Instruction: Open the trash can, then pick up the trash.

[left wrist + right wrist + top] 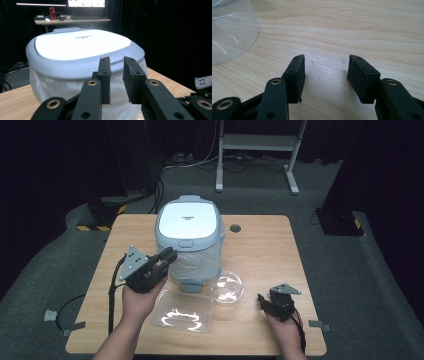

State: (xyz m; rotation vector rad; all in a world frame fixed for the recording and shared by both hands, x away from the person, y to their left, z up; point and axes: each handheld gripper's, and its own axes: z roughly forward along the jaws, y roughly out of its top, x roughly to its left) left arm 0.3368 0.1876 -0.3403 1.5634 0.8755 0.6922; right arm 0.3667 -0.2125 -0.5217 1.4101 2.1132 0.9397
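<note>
The lidded bin (189, 237) stands near the far edge of the table (260, 245), left of centre: a rounded pale grey-blue body with a glossy white lid panel, a small latch at its front lip and a crinkled translucent liner bulging below the rim. The left hand-held gripper (170, 256) hovers at that front lip, its matte black jaws narrowly parted with nothing between them. Near the table's right front corner the right hand-held gripper (262, 301) rests, jaws spread wide over bare pale wood grain.
</note>
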